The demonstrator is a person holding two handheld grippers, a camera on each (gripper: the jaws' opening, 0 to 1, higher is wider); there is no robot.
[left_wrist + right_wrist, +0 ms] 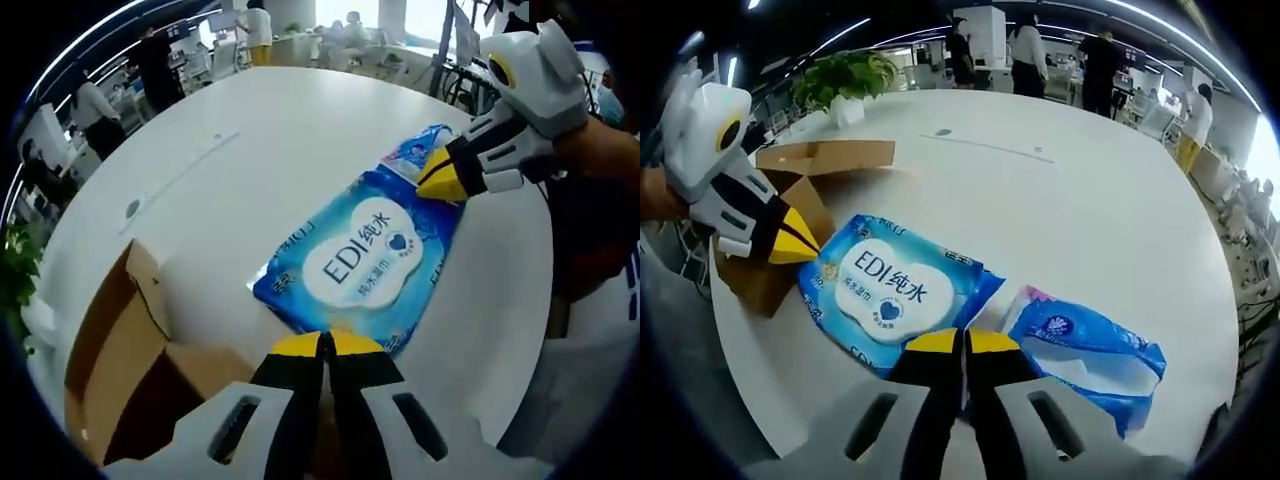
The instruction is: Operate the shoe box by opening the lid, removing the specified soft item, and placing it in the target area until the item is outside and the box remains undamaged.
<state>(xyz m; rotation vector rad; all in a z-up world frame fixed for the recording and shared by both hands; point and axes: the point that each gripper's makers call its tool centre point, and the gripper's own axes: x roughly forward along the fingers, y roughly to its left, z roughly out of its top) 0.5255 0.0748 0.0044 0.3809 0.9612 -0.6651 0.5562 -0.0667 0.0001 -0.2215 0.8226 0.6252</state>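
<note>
Your wipes pack (368, 262) lies on the table (250, 140), long axis toward 1 o'clock, both hand-held grippers (325, 345) (962, 343) pinching opposite ends.

1. Counter (1080, 200) lies bare and wide beyond the wipes pack (890, 290).
2. Open cardboard box (805, 185) blocks the edge beside the pack.
3. Smaller blue packet (1090, 350) lies just beside the pack's other end.
</note>
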